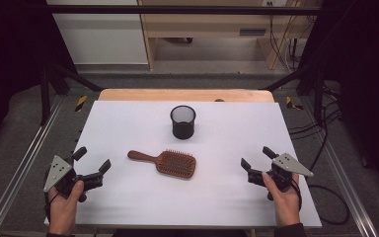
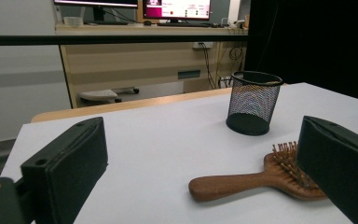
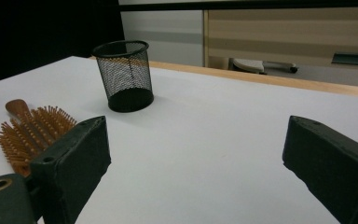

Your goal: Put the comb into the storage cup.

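While both hands rest near the front edge of the white table [image 1: 128,207], each one holds a gripper above the bare surface. From the high view, the left gripper [image 1: 93,160] is at the left front part of the table and the right gripper [image 1: 256,157] is at the right front part, well apart from each other. Between them, a little farther in, lies the wooden paddle hairbrush [image 1: 165,162]. It lies flat with the bristles up, the handle pointing to the left gripper's side and the wide head towards the right gripper's side. Nothing stands between either gripper and the brush.

In the left gripper view, the hairbrush [image 2: 242,183] is just ahead of the jaws, and its head is partly hidden behind the jaw at the right of that view. In the right gripper view, the bristled head [image 3: 30,130] is seen beside and partly behind the jaw at the left of that view.

Both grippers have their jaws spread wide. Only bare table is seen between the pads; they hold nothing and do not touch the brush.

Behind the brush, near the middle of the table, stands a black mesh pen cup [image 1: 183,121], upright and apart from the brush. Beyond the white surface a wooden table edge [image 1: 185,95] is visible, and then the floor with a light wooden cabinet [image 1: 217,24].
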A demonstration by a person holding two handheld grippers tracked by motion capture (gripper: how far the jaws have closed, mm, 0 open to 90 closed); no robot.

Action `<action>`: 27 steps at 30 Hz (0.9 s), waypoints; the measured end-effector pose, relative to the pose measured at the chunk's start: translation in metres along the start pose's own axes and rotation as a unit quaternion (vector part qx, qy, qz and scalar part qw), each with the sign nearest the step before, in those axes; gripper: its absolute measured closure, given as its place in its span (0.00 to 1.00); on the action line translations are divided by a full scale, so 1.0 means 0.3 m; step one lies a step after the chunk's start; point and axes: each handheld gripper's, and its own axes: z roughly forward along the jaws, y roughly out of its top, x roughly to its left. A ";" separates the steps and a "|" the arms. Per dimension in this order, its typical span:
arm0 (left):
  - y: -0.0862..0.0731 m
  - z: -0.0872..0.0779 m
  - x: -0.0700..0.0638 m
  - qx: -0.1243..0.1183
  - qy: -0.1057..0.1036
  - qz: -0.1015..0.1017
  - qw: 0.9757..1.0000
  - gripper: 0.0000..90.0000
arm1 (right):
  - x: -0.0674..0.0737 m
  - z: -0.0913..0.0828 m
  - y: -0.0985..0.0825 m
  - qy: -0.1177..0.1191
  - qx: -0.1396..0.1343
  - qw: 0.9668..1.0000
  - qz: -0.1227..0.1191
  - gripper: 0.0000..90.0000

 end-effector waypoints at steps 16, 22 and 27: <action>0.030 0.117 -0.042 0.063 -0.074 -0.022 0.995 0.06 | -0.003 0.005 -0.005 -0.007 0.011 1.000 0.001 0.08; 0.057 0.168 -0.045 0.086 -0.086 -0.019 0.992 0.06 | -0.004 0.003 -0.004 -0.006 0.009 1.000 0.002 0.08; 0.053 0.221 -0.049 0.105 -0.081 -0.024 0.991 0.10 | -0.002 0.005 -0.005 -0.005 0.012 1.000 0.001 0.08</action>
